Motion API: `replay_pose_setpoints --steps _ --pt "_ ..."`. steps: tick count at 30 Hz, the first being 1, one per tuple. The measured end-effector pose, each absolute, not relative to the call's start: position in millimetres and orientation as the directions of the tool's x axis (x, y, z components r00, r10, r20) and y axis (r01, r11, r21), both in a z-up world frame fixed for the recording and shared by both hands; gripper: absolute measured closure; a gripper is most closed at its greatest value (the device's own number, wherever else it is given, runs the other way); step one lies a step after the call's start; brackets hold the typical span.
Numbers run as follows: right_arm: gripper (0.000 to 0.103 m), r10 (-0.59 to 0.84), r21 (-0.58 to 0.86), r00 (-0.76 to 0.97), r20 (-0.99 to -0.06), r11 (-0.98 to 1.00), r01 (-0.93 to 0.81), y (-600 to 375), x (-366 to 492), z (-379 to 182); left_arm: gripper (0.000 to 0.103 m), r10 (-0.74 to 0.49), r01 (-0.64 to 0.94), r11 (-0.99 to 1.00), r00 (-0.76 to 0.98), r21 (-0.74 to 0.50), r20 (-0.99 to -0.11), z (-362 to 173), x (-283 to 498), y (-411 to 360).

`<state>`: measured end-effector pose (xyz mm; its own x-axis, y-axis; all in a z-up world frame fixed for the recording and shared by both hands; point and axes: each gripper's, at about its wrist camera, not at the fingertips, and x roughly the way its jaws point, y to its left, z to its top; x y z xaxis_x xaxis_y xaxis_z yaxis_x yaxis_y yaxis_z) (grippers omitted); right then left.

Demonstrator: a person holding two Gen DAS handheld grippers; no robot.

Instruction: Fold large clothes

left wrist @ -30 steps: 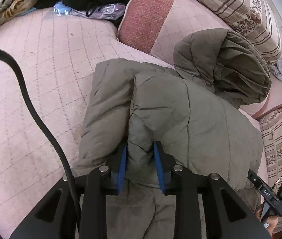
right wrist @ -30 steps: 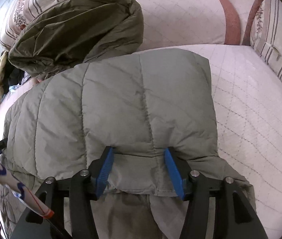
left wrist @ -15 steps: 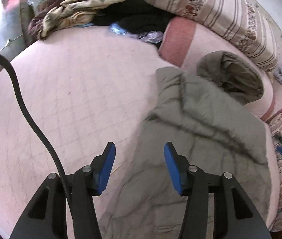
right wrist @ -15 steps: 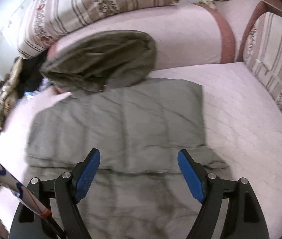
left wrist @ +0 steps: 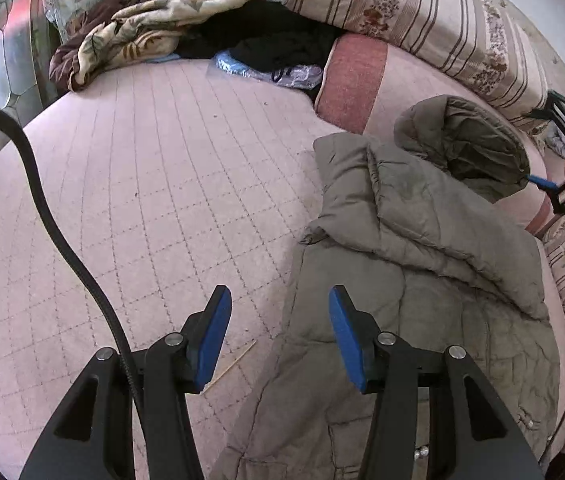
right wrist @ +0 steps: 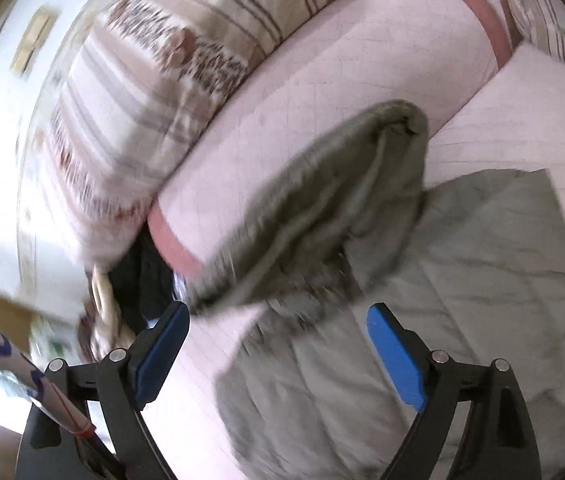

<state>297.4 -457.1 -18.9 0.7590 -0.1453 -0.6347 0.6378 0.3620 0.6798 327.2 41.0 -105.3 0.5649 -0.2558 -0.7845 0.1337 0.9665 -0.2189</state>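
below the open left claw [left wrist: 276,332] — the jacket [left wrist: 422,272]

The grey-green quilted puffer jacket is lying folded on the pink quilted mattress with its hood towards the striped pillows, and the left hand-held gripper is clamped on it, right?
Not quite. The grey-green quilted puffer jacket does lie on the pink quilted mattress, hood towards the striped pillows, but the left hand-held gripper is open and holds nothing. The left wrist view shows its blue pads apart above the jacket's edge.
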Motion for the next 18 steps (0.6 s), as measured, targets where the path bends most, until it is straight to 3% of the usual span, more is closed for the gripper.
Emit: replay_pose_setpoints --steps 7,9,12,13,18 --pt "0.009 -0.148 0.684 0.733 -0.664 0.277 0.675 -485 329 -44 0.053 -0.251 0.153 0.968 0.551 -0.199 -0.796 -112 330 33" --pt "0.013 -0.141 0.682 0.733 -0.666 0.283 0.674 -492 333 -48 0.053 -0.254 0.158 0.967 0.544 -0.199 -0.800 -114 330 32" --pt "0.062 -0.082 0.697 0.746 -0.661 0.302 0.651 -498 338 -54 0.053 -0.261 0.158 0.965 0.529 -0.208 -0.807 -118 332 30" --pt "0.088 -0.060 0.706 0.753 -0.655 0.307 0.638 -498 337 -56 0.053 -0.260 0.157 0.966 0.527 -0.207 -0.809 -119 333 30" --pt "0.094 -0.071 0.648 0.746 -0.663 0.446 0.618 -469 313 -35 0.053 -0.271 0.156 0.962 0.532 -0.222 -0.802 -114 329 33"
